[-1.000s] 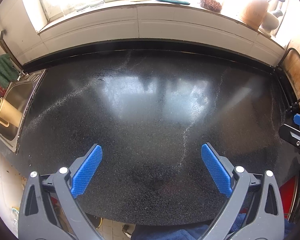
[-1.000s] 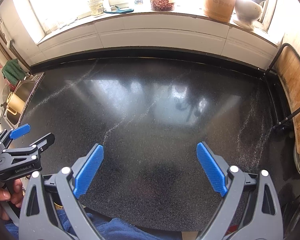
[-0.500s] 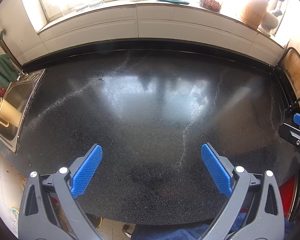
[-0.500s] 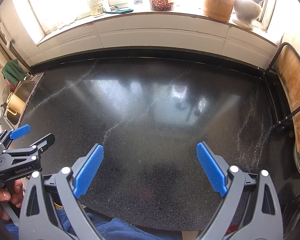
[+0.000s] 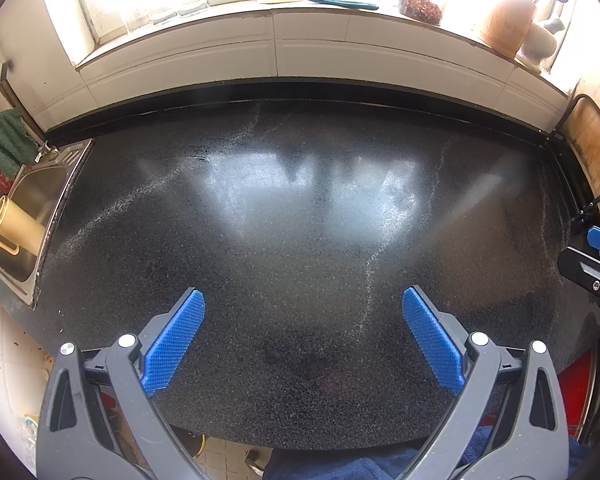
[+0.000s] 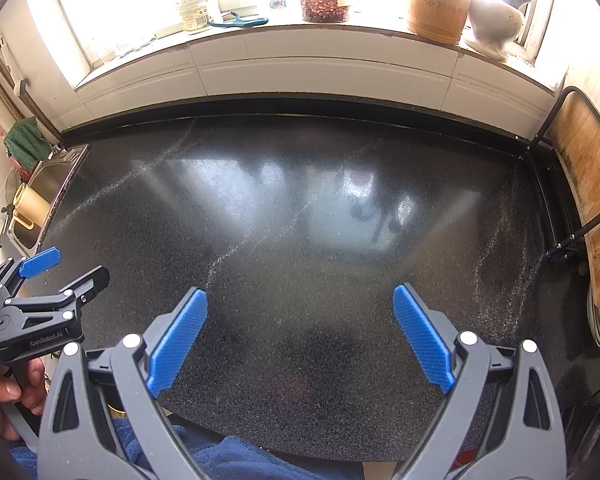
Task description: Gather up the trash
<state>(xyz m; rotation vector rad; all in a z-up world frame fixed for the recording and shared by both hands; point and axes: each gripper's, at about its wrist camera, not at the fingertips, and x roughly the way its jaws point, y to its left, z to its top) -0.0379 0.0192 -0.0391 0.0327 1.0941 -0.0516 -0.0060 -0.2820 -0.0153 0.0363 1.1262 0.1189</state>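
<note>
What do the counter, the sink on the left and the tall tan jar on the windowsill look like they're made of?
Counter: polished speckled black stone, probably granite; it mirrors the window glare. Sink: brushed stainless steel, grey metallic sheen. Jar: looks like wood or bamboo, matte tan with faint grain; hard to confirm.

Bare black countertop [image 5: 300, 208] ahead — sink [image 5: 32, 216] at left edge, cutting-board rack [image 6: 580, 184] at right, backsplash behind.

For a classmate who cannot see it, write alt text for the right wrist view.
The right gripper hangs open and empty over a bare black speckled countertop. The left gripper, also open, is at the left edge, gripped by a hand. A sunlit windowsill behind holds jars; a sink lies far left.
</note>
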